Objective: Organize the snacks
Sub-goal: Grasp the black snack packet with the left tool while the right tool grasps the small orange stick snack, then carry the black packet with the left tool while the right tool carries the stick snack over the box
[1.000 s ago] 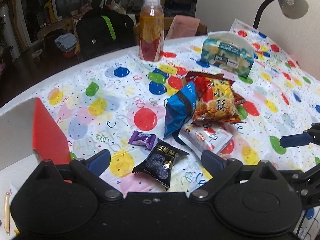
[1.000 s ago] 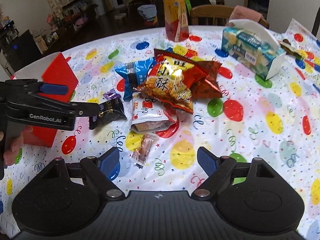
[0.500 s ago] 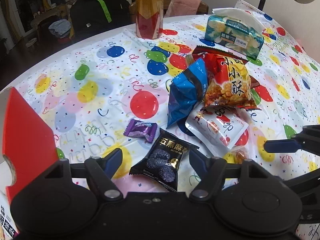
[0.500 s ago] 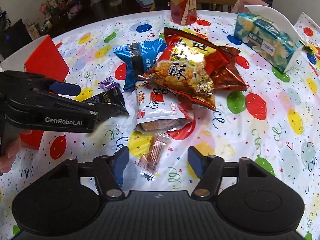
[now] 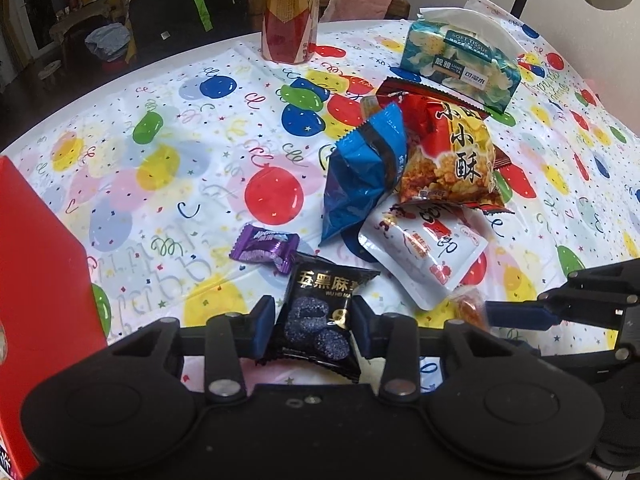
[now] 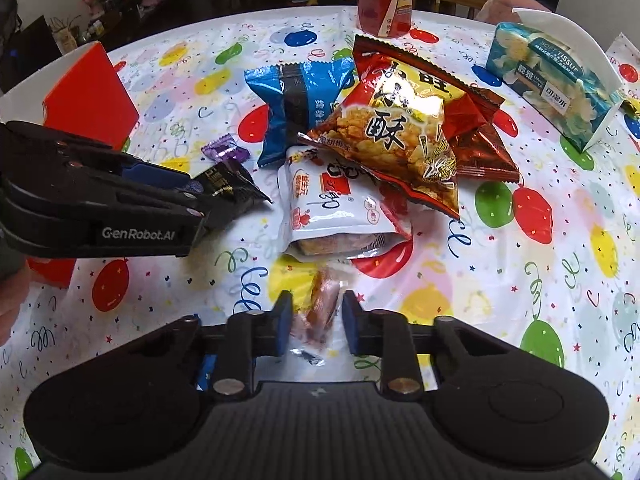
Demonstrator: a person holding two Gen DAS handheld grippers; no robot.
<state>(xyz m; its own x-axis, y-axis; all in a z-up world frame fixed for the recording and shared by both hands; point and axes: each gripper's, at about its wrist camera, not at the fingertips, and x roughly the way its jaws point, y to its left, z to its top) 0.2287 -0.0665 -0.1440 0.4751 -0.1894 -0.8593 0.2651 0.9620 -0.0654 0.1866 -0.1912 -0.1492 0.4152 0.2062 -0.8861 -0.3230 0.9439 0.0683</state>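
Both grippers are at the grasp step of sorting the snacks: each has its fingers straddling a small packet on the counter [image 5: 168,168], and neither packet looks lifted yet.

The left gripper [image 5: 313,330] has the black packet [image 5: 320,316] between its fingers. The fingers stand narrowly apart, each pad right at a packet edge; whether they already pinch it I cannot tell, though contact looks close on both sides. The packet lies flat, with the purple candy [image 5: 266,246] just at its 11 o'clock and the white pouch [image 5: 424,252] at its 2 o'clock.

The right gripper [image 6: 316,322] frames the orange candy [image 6: 322,308], a slim clear-wrapped piece, blurred here. Its fingers are likewise only a little apart, flanking the wrapper; a firm clamp is not evident. The white pouch sits just at 12 o'clock from it.

The red box [image 5: 36,280] stands at 9 o'clock of the left gripper, and is probably where the snacks go. The next move, as I judge it, calls for finishing each squeeze, then lifting straight up so the thin wrappers do not slip or drag neighbours, and carrying toward the box one at a time.
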